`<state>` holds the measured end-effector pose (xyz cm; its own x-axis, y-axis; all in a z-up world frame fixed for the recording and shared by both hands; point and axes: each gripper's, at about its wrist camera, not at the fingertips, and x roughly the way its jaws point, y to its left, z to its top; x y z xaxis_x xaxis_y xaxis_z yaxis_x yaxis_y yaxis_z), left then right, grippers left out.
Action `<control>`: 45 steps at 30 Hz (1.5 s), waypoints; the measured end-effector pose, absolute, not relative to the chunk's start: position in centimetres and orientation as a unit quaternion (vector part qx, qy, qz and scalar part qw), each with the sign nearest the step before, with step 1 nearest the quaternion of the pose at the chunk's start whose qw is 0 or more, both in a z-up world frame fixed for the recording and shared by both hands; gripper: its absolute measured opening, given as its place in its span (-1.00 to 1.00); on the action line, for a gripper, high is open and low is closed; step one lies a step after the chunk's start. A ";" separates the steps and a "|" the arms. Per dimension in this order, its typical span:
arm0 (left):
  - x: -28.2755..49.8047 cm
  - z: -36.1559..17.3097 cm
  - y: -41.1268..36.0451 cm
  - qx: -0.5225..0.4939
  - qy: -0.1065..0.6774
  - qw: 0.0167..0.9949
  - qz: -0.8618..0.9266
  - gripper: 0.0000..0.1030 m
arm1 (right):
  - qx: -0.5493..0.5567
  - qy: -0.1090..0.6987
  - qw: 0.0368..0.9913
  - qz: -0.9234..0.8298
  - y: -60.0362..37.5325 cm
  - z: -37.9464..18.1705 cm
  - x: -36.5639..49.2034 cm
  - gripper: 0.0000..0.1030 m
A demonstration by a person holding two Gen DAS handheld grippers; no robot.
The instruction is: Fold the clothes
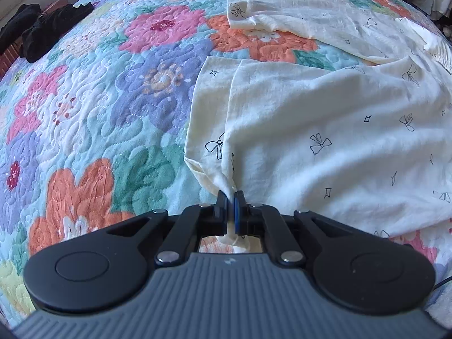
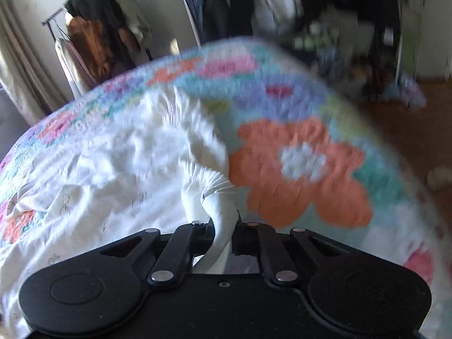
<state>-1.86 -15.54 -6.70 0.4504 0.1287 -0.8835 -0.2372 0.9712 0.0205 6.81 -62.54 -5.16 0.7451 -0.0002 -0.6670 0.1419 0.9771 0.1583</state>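
Observation:
Cream pyjama trousers with small black bow prints lie spread on a floral quilt. My left gripper is shut on the hem corner of the near leg, and cloth bunches between its fingers. The other leg reaches toward the far edge. In the blurred right wrist view the same trousers lie at the left, and my right gripper is shut on the gathered elastic waistband, which runs down between its fingers.
Black clothes lie piled at the far left of the bed. Past the bed's far edge stands a rack of hanging clothes. A wooden floor lies to the right of the quilt.

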 end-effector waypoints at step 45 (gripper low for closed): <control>14.3 -0.1 -35.7 0.040 0.393 0.894 -0.212 -0.22 | 0.059 0.451 0.884 0.109 -53.1 -4.8 18.6 -0.51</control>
